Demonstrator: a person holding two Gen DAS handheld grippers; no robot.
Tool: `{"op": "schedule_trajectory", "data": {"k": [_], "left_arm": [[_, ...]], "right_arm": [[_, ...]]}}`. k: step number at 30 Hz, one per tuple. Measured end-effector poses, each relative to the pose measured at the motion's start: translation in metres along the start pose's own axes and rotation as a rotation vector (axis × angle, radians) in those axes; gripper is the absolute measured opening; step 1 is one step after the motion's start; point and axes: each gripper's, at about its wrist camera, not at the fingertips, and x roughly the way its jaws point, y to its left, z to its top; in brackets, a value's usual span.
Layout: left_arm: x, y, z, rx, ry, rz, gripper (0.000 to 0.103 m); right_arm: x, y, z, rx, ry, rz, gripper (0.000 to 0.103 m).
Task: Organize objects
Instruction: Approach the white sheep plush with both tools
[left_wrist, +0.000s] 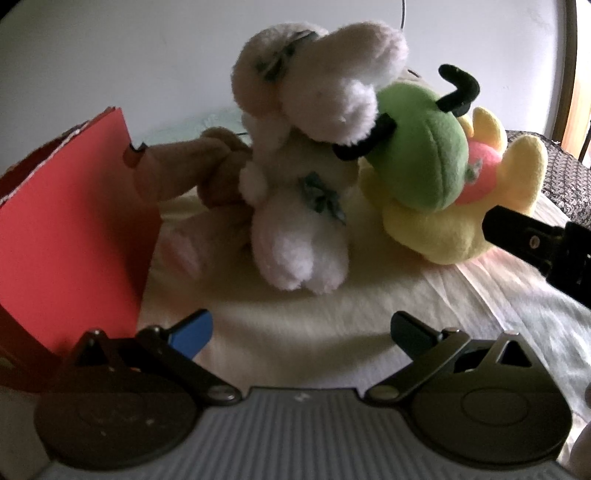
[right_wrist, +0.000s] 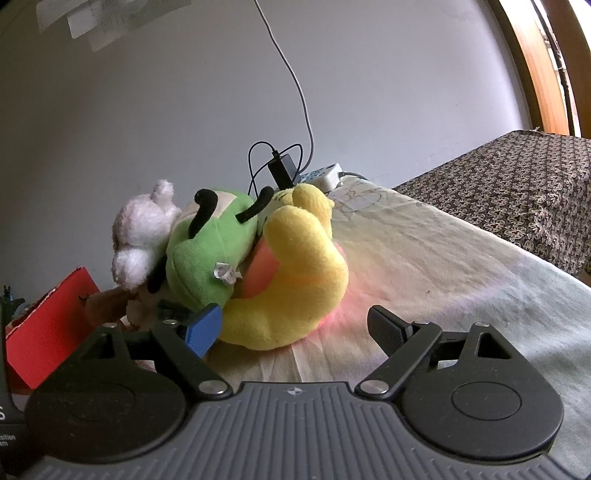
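Left gripper (left_wrist: 301, 332): jaws spread wide, nothing between them, one blue pad and one black pad, both clear of the pale bedsheet (left_wrist: 295, 325) below. Right gripper (right_wrist: 295, 326): jaws equally wide, empty; its blue pad sits just beside, perhaps brushing, the base of the yellow plush; contact cannot be confirmed. The tip of the right gripper also shows at the right edge of the left wrist view, close to the yellow toy.

Just past the left gripper, at its left: red cardboard box (left_wrist: 70, 229), one, with its flap raised.

Middle ground, a heap of soft toys on the sheet, pressed together:
- white plush bear (left_wrist: 303, 221), sitting upright, fuzzy, small teal bows on chest and head; one.
- green plush toy (left_wrist: 417, 147), smooth fabric, black curled antennae, white sewn-in tag, leaning on the bear's head and over the yellow one; one.
- yellow plush (right_wrist: 295, 280), rounded, with a pink-orange patch; one.
- tan plush (left_wrist: 207, 162), partly hidden behind the bear, next to the box; one.

Four toys counted.

Farther back: white power strip (right_wrist: 325, 175) with a black charger plugged in, cables running up the grey wall. Far right: floral patterned cover (right_wrist: 517, 192).
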Motion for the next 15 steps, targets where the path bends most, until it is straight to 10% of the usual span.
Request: {"op": "schedule_trajectory", "data": {"k": [12, 15], "left_arm": [[-0.106, -0.014, -0.072, 0.001, -0.020, -0.070, 0.103], [-0.068, 0.019, -0.015, 0.007, -0.011, -0.128, 0.103]], "right_arm": [[-0.007, 0.001, 0.003, 0.004, 0.013, 0.019, 0.082], [-0.011, 0.002, 0.015, 0.011, 0.034, 0.043, 0.078]]}}
